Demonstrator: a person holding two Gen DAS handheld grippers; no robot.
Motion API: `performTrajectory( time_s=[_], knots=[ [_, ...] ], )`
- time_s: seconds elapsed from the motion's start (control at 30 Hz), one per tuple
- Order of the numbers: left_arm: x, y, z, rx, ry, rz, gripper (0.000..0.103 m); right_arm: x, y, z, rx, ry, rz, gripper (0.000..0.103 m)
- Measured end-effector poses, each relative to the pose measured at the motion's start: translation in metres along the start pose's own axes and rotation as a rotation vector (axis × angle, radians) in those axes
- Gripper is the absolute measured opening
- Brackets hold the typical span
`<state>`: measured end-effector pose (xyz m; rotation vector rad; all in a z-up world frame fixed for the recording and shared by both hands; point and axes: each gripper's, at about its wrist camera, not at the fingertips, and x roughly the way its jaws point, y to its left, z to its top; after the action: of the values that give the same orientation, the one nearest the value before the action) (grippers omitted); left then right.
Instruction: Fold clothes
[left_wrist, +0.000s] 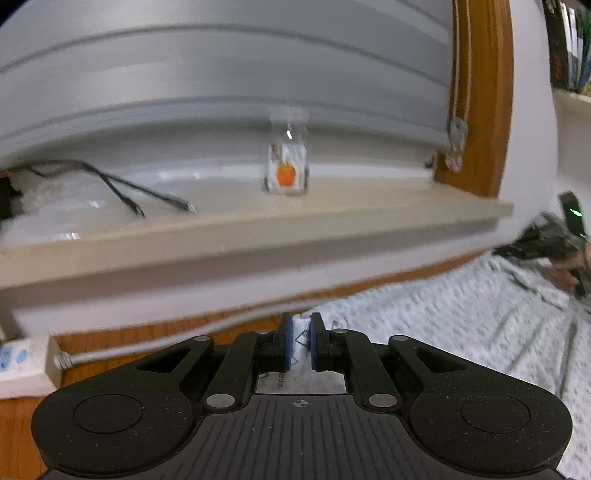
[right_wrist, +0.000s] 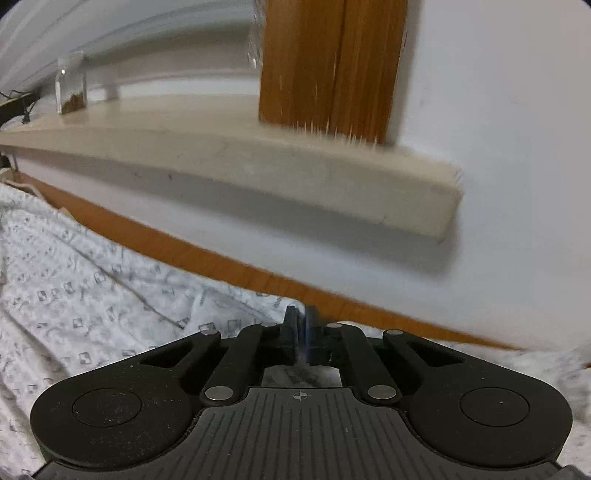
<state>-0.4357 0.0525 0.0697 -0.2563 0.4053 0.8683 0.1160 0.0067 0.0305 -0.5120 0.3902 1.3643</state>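
A white garment with a small grey print (left_wrist: 443, 332) lies spread out below a windowsill. My left gripper (left_wrist: 300, 332) is shut on a fold of this cloth, which shows white between its blue pads. In the right wrist view the same garment (right_wrist: 92, 277) lies wrinkled to the left and under the fingers. My right gripper (right_wrist: 301, 325) has its pads pressed together just over the cloth's far edge; no cloth shows between them. From the left wrist view, the right gripper (left_wrist: 535, 247) and the hand holding it appear blurred at the far right, low over the garment.
A beige windowsill (left_wrist: 258, 229) (right_wrist: 258, 162) juts out just ahead of both grippers. On it stand a clear jar with an orange label (left_wrist: 288, 155) and black cables (left_wrist: 129, 188). An upright wooden frame (left_wrist: 480, 92) (right_wrist: 325, 62) rises from the sill. A white power strip (left_wrist: 22, 362) sits at the left.
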Motion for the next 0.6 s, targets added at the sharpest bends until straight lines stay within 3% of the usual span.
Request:
performTrajectory(
  time_s=[0.27,0.4,0.6],
  knots=[
    [-0.023,-0.002,0.025,0.005,-0.112,0.073,0.008,-0.076,0.026,0.035,-0.169,-0.175,-0.18,0.004],
    [-0.038,0.003,0.029,-0.025,-0.167,0.101,0.008,-0.086,0.043,0.049,-0.235,-0.252,-0.268,0.004],
    [-0.027,0.0,0.022,-0.005,-0.135,0.132,0.008,-0.071,0.05,0.062,-0.215,-0.231,-0.288,0.004]
  ],
)
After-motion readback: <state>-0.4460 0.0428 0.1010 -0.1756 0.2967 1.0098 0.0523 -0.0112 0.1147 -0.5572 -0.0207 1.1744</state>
